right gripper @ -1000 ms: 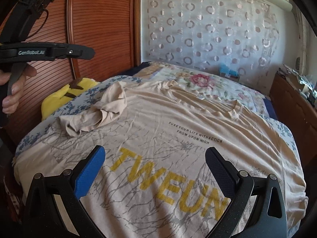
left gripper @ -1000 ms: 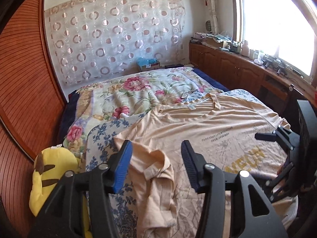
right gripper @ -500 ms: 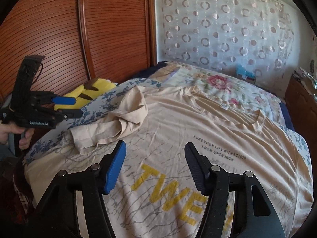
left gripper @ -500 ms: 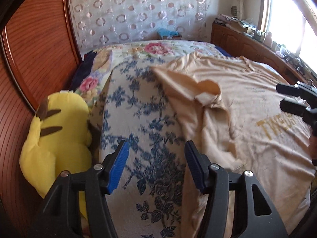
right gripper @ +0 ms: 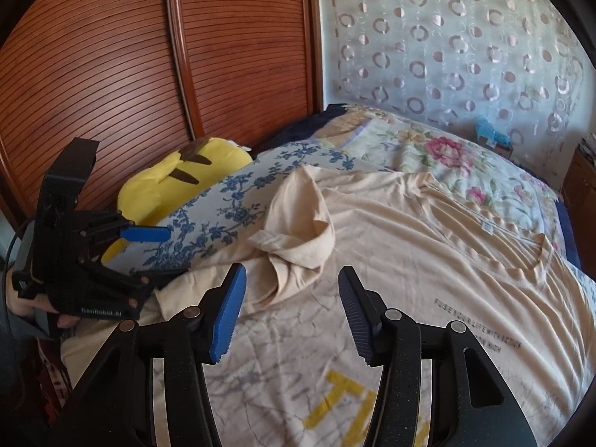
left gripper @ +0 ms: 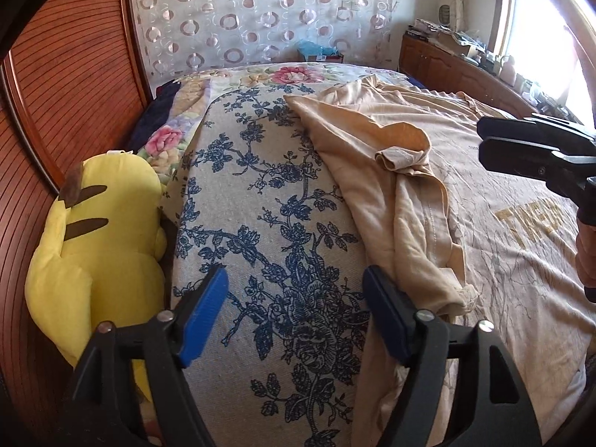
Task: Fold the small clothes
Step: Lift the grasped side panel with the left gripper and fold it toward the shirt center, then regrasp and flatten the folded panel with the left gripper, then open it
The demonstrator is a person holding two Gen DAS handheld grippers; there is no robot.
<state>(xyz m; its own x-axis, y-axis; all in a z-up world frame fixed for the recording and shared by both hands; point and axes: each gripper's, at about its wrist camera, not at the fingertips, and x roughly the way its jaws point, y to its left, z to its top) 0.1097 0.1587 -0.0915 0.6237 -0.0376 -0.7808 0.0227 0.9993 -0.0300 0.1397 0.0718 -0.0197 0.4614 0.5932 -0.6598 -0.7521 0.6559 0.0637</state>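
Just ahead of the closing, empty right tongs (right gripper: 287, 313), the bunched sleeve (right gripper: 298, 231) is lying nearer them than the opening, empty left tongs (left gripper: 294, 313).

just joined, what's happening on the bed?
A person holds tongs in each hand over a beige T-shirt spread front-up on the bed. One sleeve lies bunched up and folded inward. The left tongs are opening low over the blue floral cover at the shirt's edge, with nothing between the jaws. The right tongs are closing just short of the sleeve, also gripping nothing. No fold is made yet.
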